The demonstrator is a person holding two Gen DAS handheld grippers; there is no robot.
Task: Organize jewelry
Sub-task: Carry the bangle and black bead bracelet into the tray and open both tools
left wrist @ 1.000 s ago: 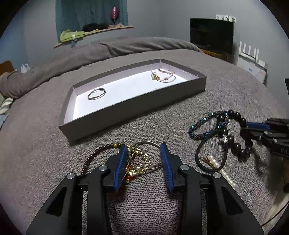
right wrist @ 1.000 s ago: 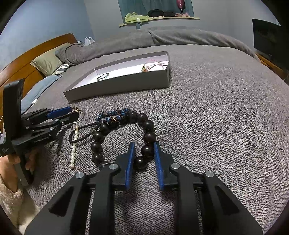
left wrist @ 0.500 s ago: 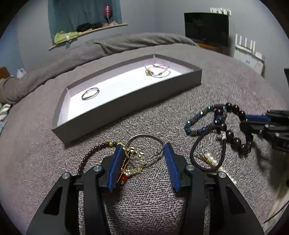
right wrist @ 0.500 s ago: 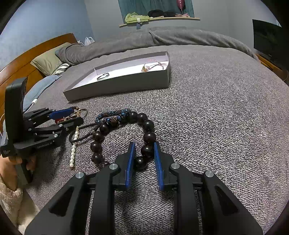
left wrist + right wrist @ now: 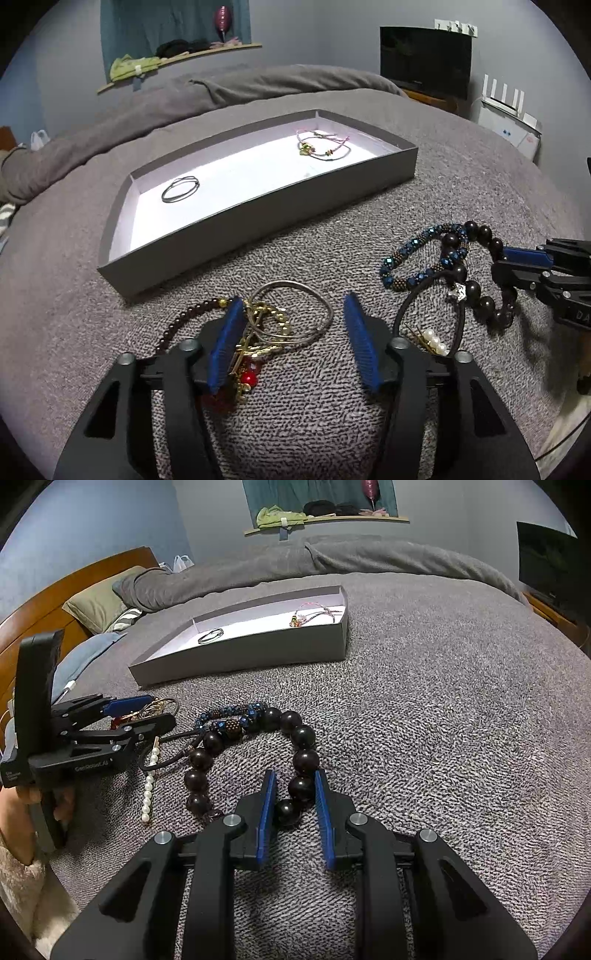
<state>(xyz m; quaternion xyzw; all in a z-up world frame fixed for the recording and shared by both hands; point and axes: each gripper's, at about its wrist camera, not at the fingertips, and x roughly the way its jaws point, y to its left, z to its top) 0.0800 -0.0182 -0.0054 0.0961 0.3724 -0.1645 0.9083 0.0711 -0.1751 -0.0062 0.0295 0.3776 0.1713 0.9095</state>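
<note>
A grey tray [image 5: 258, 221] on the bed holds thin wire bangles [image 5: 180, 189] at its left and a pink cord bracelet [image 5: 325, 147] at its right. My left gripper [image 5: 293, 298] stands open around a silver bangle [image 5: 325, 306] and a gold chain tangle [image 5: 258, 347]. Its left pad touches the chain and its right pad is clear of the bangle. My right gripper [image 5: 295, 773] straddles the large dark bead bracelet [image 5: 304, 738], with a gap showing beside the bead. A blue beaded bracelet [image 5: 410, 251], a black cord loop [image 5: 402, 314] and pearls [image 5: 149, 786] lie between the grippers.
A dark red bead bracelet [image 5: 184, 317] lies left of the gold tangle. The grey blanket [image 5: 443, 720] spreads wide to the right. A folded duvet [image 5: 221, 92] lies behind the tray. Pillows and a wooden headboard [image 5: 55, 602] are at the left, a dark screen [image 5: 424, 59] at the right.
The left gripper's jaws have spread wider around the bangle and chain, and the tray now sits a little lower in its view. The right gripper has not moved.
</note>
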